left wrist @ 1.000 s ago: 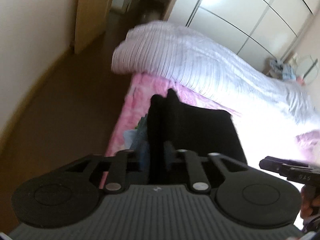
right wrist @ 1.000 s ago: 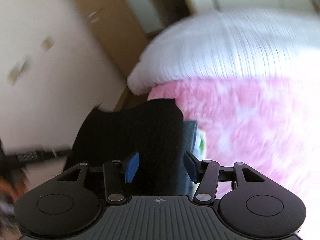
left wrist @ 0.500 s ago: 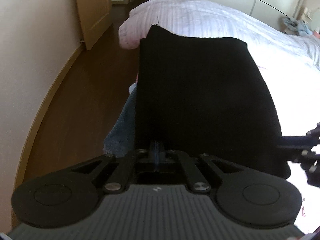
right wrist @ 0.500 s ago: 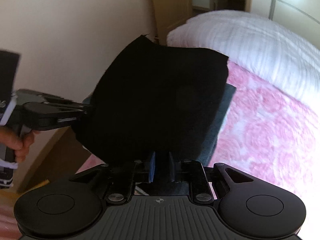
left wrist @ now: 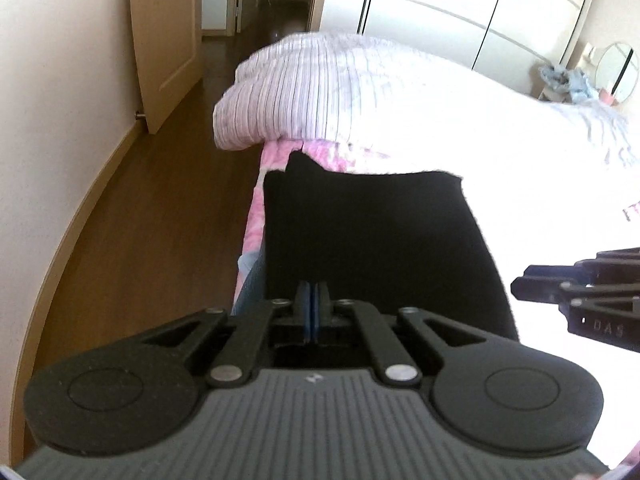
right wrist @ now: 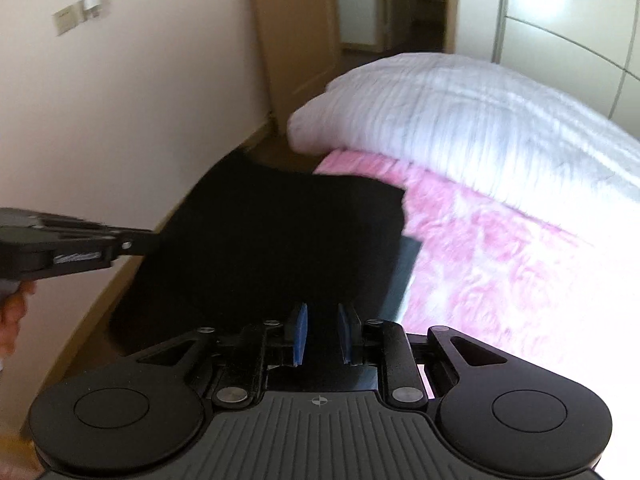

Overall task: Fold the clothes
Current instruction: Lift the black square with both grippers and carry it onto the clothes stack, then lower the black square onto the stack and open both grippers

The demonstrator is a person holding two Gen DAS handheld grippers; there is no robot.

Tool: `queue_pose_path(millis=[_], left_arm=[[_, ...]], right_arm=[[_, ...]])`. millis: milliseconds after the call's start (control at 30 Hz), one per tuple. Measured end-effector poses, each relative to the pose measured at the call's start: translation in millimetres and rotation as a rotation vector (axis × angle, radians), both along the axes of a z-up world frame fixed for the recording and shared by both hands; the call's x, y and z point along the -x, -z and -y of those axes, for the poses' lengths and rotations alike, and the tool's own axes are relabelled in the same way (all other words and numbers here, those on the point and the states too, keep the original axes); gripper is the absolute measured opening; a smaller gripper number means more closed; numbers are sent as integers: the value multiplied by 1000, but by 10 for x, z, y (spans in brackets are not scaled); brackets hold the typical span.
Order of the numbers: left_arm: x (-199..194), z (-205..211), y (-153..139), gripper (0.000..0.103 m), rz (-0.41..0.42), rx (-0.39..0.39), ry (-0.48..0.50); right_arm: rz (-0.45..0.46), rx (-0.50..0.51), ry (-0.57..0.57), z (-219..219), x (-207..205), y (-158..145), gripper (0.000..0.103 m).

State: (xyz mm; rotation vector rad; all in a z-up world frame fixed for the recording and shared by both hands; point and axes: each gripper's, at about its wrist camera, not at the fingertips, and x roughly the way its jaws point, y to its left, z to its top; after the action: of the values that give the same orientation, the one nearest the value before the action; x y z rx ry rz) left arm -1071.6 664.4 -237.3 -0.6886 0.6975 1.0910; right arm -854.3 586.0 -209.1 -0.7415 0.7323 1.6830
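Black cloth — flat, squarish — pinched by left hand-held gripper; right hand-held gripper narrowly parted.

The black garment covers most of a blue-grey piece of clothing beneath it — only a sliver shows at its left edge, too little to name. The right gripper enters from the picture's right edge, its body cut off. The right wrist view is motion-blurred: the striped duvet smears. The hand is cropped by the left edge. Bright light washes out the bed — its surface detail is lost.
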Motion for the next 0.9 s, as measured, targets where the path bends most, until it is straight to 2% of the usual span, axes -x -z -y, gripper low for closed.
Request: queue_pose_path(millis=[100, 167, 267, 367, 433, 500, 567, 633, 700, 800, 833, 867, 900], left_arm=[[-22, -185, 200, 0, 2, 16, -11], [53, -214, 233, 0, 42, 37, -39], [185, -180, 216, 0, 108, 69, -85], [85, -30, 174, 0, 62, 62, -71], [19, 70, 146, 1, 31, 57, -62], [-48, 170, 119, 2, 0, 52, -53], [-109, 253, 99, 2, -28, 50, -50], [-160, 226, 51, 2, -51, 60, -77], [-224, 220, -39, 4, -109, 62, -90], [-330, 370, -222, 23, -218, 30, -100], [-357, 437, -275, 32, -241, 21, -102], [-374, 512, -324, 34, -250, 22, -106], [-383, 582, -361, 34, -248, 29, -111]], right_arm=[[4, 60, 14, -166, -8, 298, 19], [-1, 46, -5, -177, 9, 443, 19], [8, 56, -10, -193, 36, 376, 19], [2, 54, 15, -106, 22, 216, 20], [-2, 11, -23, -34, 22, 96, 19], [-7, 24, -60, 71, 62, 92, 20], [8, 89, -80, 73, 143, 212, 19], [29, 87, -86, 87, 188, 254, 20], [42, 83, -85, 97, 223, 249, 20], [21, 122, -53, 92, 163, 145, 22], [15, 133, -41, 92, 134, 125, 25], [9, 144, -30, 93, 105, 107, 29], [2, 155, -18, 94, 77, 89, 40]])
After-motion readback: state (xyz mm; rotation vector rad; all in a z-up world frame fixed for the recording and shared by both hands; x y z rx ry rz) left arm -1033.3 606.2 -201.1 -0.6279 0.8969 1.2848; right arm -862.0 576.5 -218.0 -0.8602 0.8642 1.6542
